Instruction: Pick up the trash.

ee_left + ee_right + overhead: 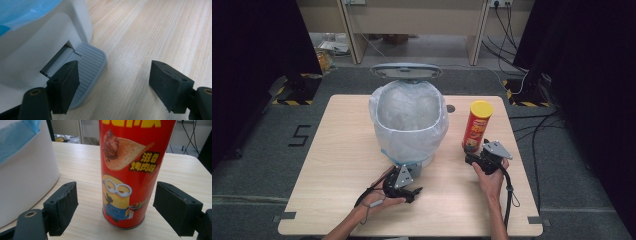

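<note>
On the light wooden table [342, 165] stands a white pedal bin lined with a translucent plastic bag [409, 120], its grey lid [406, 71] raised at the far side. The bin sits at the middle of the surface, nearer the far edge. A tall red crisp can with a yellow lid [476, 126] stands upright to the right of the bin, apart from it, toward the right edge.

My left gripper [404, 184] lies low near the front edge, just before the base of the bin, held in my left hand [379, 197]. In the left gripper view its jaws are spread wide with nothing between them but bare wood. The left jaw sits over the near end of the grey ribbed foot pedal [91, 71] that projects from a slot in the bin's white base; whether it touches the pedal I cannot tell. A blue edge of the bag [22, 12] shows above.

My right gripper [479, 157] is at the foot of the crisp can, on its near side, held in my right hand [491, 180]. In the right gripper view the jaws are wide open, one on each side of the can [130, 170], with clear gaps on both sides; nothing is gripped. The can rests on the table, its printed front facing me.
</note>
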`<state>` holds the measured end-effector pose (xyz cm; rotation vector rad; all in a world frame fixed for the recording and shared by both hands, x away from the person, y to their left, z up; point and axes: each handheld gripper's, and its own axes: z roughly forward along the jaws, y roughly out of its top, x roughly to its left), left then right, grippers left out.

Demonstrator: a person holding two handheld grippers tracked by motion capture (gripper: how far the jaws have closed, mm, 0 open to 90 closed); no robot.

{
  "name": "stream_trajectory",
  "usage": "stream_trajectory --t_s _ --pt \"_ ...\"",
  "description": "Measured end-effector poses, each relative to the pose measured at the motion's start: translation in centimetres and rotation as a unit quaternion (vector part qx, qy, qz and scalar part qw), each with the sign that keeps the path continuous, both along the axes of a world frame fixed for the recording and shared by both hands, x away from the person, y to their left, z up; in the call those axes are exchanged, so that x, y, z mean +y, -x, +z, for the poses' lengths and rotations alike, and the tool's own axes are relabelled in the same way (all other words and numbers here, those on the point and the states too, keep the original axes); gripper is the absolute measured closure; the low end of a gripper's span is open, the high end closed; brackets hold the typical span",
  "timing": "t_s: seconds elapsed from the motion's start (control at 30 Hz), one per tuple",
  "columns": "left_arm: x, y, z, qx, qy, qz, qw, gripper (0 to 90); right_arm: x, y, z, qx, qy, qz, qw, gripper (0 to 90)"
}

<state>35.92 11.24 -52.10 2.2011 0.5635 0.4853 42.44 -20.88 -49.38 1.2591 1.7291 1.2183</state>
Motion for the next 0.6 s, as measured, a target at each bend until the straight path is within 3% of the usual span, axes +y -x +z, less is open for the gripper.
stream_trajectory --t_s 0.1,0.17,0.2,0.23,0.33,0.4,0.6 --pt "0.0 0.0 0.0 -0.001 0.001 0.001 1.0000 23.5 -0.2 -0.4 -0.3 0.004 -0.001 -0.005 1.0000 20.8" --pt "0.0 0.0 0.0 -0.001 0.001 0.001 1.0000 23.5 -0.2 -1.1 -0.2 0.014 0.024 0.002 0.9996 20.2" --pt "0.0 0.0 0.0 -0.001 0.001 0.001 1.0000 23.5 -0.2 -1.4 -0.1 0.005 0.032 0.000 0.9995 21.8" --pt "0.0 0.0 0.0 -0.001 0.001 0.001 1.0000 23.5 -0.3 -1.9 0.0 0.004 -0.003 0.004 1.0000 20.2" --pt "0.0 0.0 0.0 -0.002 0.001 0.001 1.0000 23.5 -0.4 -2.5 0.1 0.010 0.017 -0.001 0.9998 22.6" --pt "0.0 0.0 0.0 -0.001 0.001 0.001 1.0000 23.5 -0.4 -2.9 -0.1 0.008 -0.001 -0.002 1.0000 22.5" --pt "0.0 0.0 0.0 -0.002 0.001 0.001 1.0000 23.5 -0.7 -3.5 -1.1 0.023 0.008 -0.004 0.9997 22.1"
